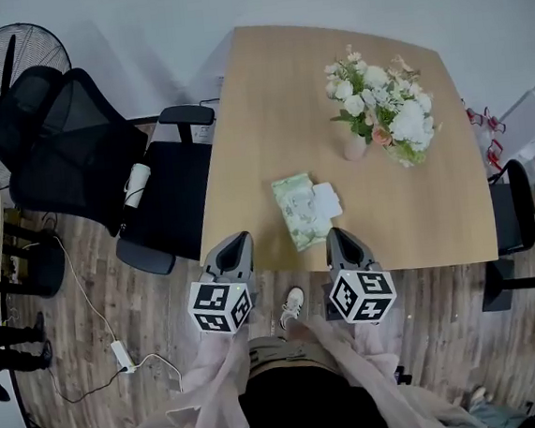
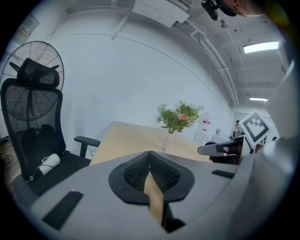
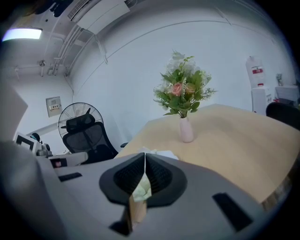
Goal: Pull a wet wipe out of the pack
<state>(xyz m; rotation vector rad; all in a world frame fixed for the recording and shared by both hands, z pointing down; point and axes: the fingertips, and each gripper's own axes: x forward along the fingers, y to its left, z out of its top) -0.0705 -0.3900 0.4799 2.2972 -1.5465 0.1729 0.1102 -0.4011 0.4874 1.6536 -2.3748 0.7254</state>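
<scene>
The wet wipe pack (image 1: 297, 212) is pale green and lies flat near the front edge of the wooden table (image 1: 266, 96). Its white flap (image 1: 326, 200) is folded out to the right. My left gripper (image 1: 241, 237) hovers at the table's front edge, just left of the pack, with its jaws shut and empty. My right gripper (image 1: 334, 234) sits at the pack's near right corner, also shut with nothing held. In the right gripper view the pack (image 3: 157, 153) peeks out just beyond the closed right gripper (image 3: 144, 155). The left gripper view shows the left gripper (image 2: 149, 153) closed over bare table.
A vase of flowers (image 1: 377, 104) stands on the table behind the pack to the right. A black office chair (image 1: 103, 168) is pushed up against the table's left side, with a floor fan (image 1: 0, 74) behind it. Another dark chair (image 1: 514, 217) stands at the right.
</scene>
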